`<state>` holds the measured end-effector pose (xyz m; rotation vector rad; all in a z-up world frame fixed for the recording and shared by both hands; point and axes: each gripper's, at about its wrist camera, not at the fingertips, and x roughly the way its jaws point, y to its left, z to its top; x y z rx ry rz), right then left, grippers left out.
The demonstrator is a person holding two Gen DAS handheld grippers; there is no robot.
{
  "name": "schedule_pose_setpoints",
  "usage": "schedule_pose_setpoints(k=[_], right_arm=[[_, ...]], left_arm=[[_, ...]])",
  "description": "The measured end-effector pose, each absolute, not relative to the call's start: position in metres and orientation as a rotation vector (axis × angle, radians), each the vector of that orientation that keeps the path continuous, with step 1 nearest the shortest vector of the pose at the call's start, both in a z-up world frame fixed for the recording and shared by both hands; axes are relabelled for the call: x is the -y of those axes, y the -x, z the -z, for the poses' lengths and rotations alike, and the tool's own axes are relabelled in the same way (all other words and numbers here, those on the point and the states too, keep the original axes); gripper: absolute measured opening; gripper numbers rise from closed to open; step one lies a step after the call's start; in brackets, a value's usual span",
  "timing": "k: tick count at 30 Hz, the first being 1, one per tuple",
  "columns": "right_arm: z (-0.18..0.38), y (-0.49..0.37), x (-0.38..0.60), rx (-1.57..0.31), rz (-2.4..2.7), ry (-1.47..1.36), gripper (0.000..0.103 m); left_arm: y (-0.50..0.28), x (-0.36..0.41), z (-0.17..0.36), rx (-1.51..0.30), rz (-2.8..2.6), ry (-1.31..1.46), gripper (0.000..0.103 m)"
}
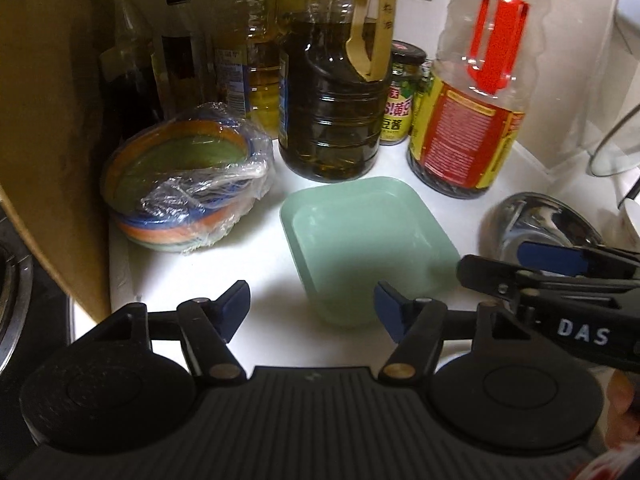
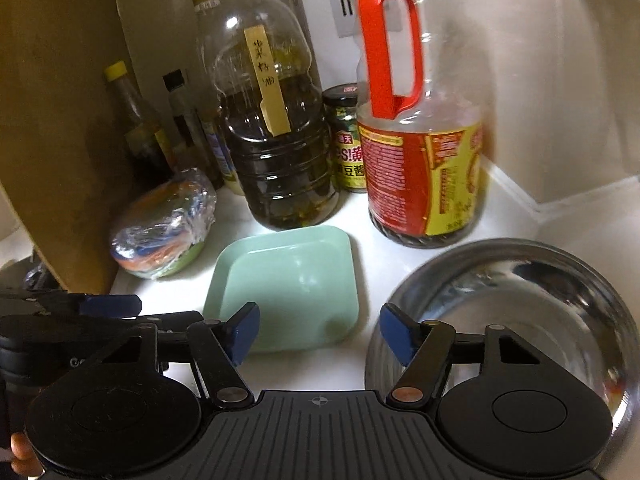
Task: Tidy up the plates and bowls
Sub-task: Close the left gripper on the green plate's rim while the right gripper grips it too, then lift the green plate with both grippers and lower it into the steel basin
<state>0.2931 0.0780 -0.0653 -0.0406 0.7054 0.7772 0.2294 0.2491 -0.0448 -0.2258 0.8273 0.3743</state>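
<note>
A pale green square plate (image 1: 368, 240) (image 2: 292, 280) lies on the white counter. To its left sits a stack of coloured bowls wrapped in clear plastic (image 1: 188, 188) (image 2: 168, 232). To its right stands a steel bowl (image 1: 536, 224) (image 2: 512, 312). My left gripper (image 1: 312, 306) is open just short of the plate's near edge, with nothing between its pads. My right gripper (image 2: 320, 332) is open too, between the plate's near corner and the steel bowl's rim, and it holds nothing. Each gripper shows at the edge of the other's view: right gripper (image 1: 516, 266), left gripper (image 2: 108, 306).
Behind the plate stand a big dark oil bottle (image 1: 332, 120), a sauce jar (image 1: 404, 92) and a red-handled bottle (image 1: 472, 112), with slimmer bottles (image 1: 180, 60) further left. A brown board (image 1: 48, 120) walls off the left, with a stove burner (image 1: 12, 280) beyond it. A glass lid (image 1: 616, 148) leans at the right.
</note>
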Motion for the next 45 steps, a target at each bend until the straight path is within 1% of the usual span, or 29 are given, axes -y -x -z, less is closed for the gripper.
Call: schedule_pose_setpoints(k=[1, 5, 10, 14, 15, 17, 20, 21, 22, 24, 26, 28, 30, 31, 33, 36, 45], right_arm=[[0.068, -0.299, -0.083, -0.713, -0.777, 0.046, 0.065], [0.078, -0.316, -0.100, -0.738, -0.775, 0.065, 0.061], [0.086, -0.335, -0.114, -0.749, -0.773, 0.082, 0.057], [0.091, -0.345, -0.125, -0.764, -0.774, 0.099, 0.051], [0.092, -0.347, -0.127, -0.766, -0.772, 0.104, 0.049], [0.094, -0.351, -0.130, -0.768, -0.766, 0.113, 0.048], [0.097, -0.356, -0.135, -0.775, -0.761, 0.126, 0.045], [0.098, -0.357, -0.136, -0.778, -0.759, 0.130, 0.043], [0.099, -0.358, -0.137, -0.781, -0.755, 0.138, 0.042], [0.102, -0.359, -0.138, -0.788, -0.753, 0.144, 0.036], [0.104, -0.359, -0.138, -0.791, -0.745, 0.152, 0.032], [0.104, -0.359, -0.139, -0.785, -0.739, 0.165, 0.030], [0.104, -0.359, -0.138, -0.780, -0.737, 0.173, 0.023], [0.104, -0.359, -0.138, -0.780, -0.737, 0.175, 0.021], [0.103, -0.359, -0.137, -0.781, -0.733, 0.172, 0.014], [0.101, -0.357, -0.134, -0.774, -0.733, 0.167, 0.009], [0.084, -0.338, -0.122, -0.740, -0.736, 0.133, 0.007]], left_arm=[[-0.233, -0.252, 0.047, -0.828, -0.377, 0.229, 0.065], [-0.244, -0.261, 0.055, -0.822, -0.391, 0.244, 0.054], [-0.256, -0.268, 0.065, -0.818, -0.396, 0.251, 0.048], [-0.262, -0.273, 0.072, -0.822, -0.411, 0.257, 0.041], [-0.263, -0.275, 0.073, -0.824, -0.415, 0.260, 0.040], [-0.264, -0.277, 0.075, -0.826, -0.419, 0.265, 0.036], [-0.267, -0.279, 0.078, -0.827, -0.420, 0.271, 0.033], [-0.268, -0.280, 0.079, -0.828, -0.420, 0.273, 0.032], [-0.268, -0.281, 0.080, -0.828, -0.419, 0.276, 0.028], [-0.269, -0.282, 0.082, -0.825, -0.414, 0.282, 0.024], [-0.270, -0.283, 0.085, -0.831, -0.414, 0.291, 0.019], [-0.269, -0.284, 0.085, -0.824, -0.407, 0.301, 0.016], [-0.269, -0.283, 0.086, -0.820, -0.403, 0.302, 0.011], [-0.269, -0.283, 0.085, -0.820, -0.399, 0.301, 0.008], [-0.269, -0.281, 0.085, -0.820, -0.407, 0.290, 0.008], [-0.266, -0.282, 0.084, -0.821, -0.410, 0.301, 0.008], [-0.251, -0.276, 0.066, -0.780, -0.400, 0.292, 0.008]])
